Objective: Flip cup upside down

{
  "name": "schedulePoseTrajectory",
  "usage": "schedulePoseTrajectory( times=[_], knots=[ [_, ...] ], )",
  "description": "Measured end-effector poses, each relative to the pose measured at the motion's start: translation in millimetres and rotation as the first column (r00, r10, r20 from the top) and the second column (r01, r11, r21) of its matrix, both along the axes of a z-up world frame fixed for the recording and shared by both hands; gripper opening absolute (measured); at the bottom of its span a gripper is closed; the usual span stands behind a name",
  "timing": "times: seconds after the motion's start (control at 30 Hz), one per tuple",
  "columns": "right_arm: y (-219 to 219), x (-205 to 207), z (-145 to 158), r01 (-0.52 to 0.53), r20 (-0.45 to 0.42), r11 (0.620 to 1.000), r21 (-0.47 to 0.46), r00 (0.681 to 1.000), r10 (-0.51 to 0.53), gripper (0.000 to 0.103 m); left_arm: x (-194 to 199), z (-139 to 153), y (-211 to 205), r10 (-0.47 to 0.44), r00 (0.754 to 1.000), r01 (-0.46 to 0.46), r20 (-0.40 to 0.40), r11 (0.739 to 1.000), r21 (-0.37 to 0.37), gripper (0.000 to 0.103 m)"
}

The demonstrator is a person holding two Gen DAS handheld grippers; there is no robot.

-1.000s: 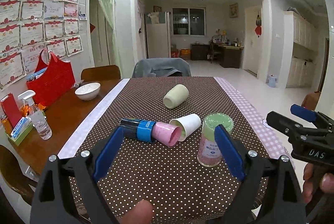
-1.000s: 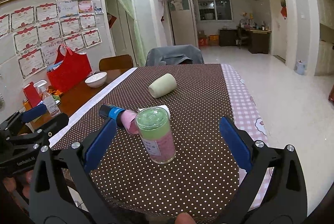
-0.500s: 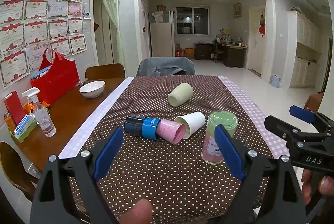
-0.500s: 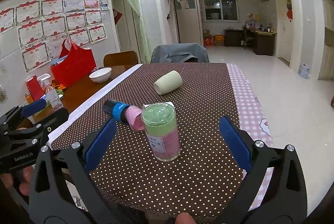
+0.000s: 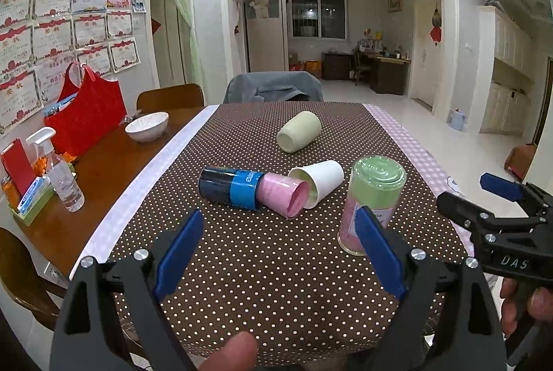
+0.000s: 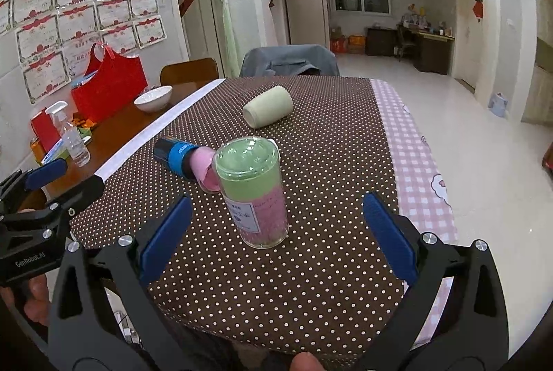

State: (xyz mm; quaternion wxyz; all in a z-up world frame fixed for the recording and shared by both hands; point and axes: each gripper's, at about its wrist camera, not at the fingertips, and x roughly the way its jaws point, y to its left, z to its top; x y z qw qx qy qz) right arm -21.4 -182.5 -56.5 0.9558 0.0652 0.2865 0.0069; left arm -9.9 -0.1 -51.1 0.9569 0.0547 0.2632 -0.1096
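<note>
A clear cup with green and pink inside (image 5: 371, 201) (image 6: 254, 191) stands mouth down on the brown dotted tablecloth (image 5: 276, 267). A pink cup with a blue and black sleeve (image 5: 254, 190) (image 6: 193, 162), a white paper cup (image 5: 319, 181) and a pale green cup (image 5: 299, 131) (image 6: 268, 111) lie on their sides behind it. My left gripper (image 5: 276, 253) is open and empty, near the table's front edge. My right gripper (image 6: 273, 239) is open and empty, in front of the clear cup.
On the bare wood at the left are a white bowl (image 5: 147, 126), a red bag (image 5: 86, 115), a spray bottle (image 5: 62, 179) and a small tray of items (image 5: 26, 198). A chair with a grey jacket (image 5: 273, 87) stands at the far end. The pink checked cloth edge (image 6: 418, 170) runs along the right.
Both grippers have pulled back and risen a little from the table; the cups look slightly farther off. Nothing on the table has moved.
</note>
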Motion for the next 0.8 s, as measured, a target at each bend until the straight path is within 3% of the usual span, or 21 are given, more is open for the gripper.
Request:
schedulePoseTrajectory(
  times=[0.4,0.8],
  knots=[
    [8.0,24.3,-29.9,-0.02,-0.096,1.0,-0.005,0.995,0.02,0.097,16.6,-20.1,5.8,0.023,0.998,-0.023,-0.064,1.0,-0.001,0.088],
    [5.6,51.7,-43.1,-0.032,-0.135,0.999,-0.006,0.99,0.031,0.097,34.7,-26.2,2.7,0.038,0.995,-0.038,-0.091,0.999,0.002,0.088]
  ],
)
